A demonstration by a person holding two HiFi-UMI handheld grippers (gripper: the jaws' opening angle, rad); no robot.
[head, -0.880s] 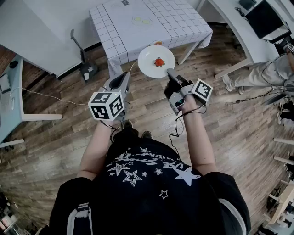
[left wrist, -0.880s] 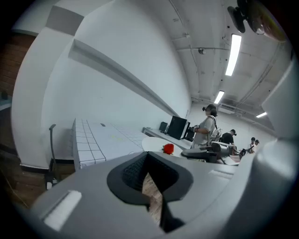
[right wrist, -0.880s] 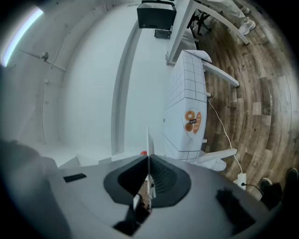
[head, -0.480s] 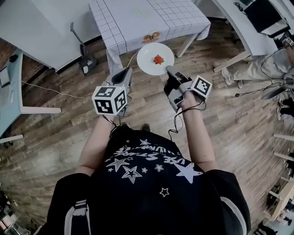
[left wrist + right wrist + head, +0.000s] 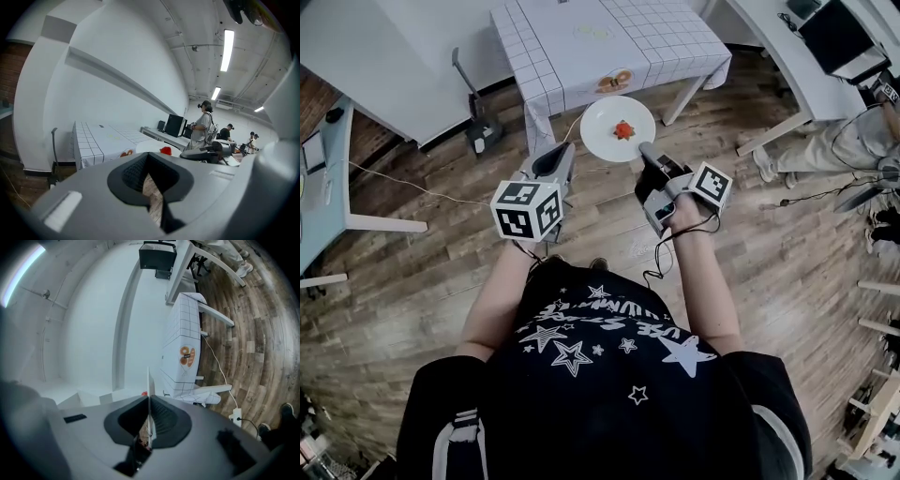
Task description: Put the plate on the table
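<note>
A white plate with a small red piece of food on it hangs over the wooden floor, just short of the table with the white checked cloth. My right gripper is shut on the plate's near rim. In the right gripper view the plate shows edge-on between the pads of that gripper. My left gripper hovers left of the plate, apart from it. In the left gripper view its jaws stand a little apart with only floor between them, and the plate lies beyond.
An orange print marks the cloth's hanging front. A black stand and a cable are on the floor at left. White desks run along the right, with a monitor and a seated person.
The plate stays in my right gripper's grip. The table's front edge and its orange print now show clear of the plate. Both grippers keep roughly the same spacing.
</note>
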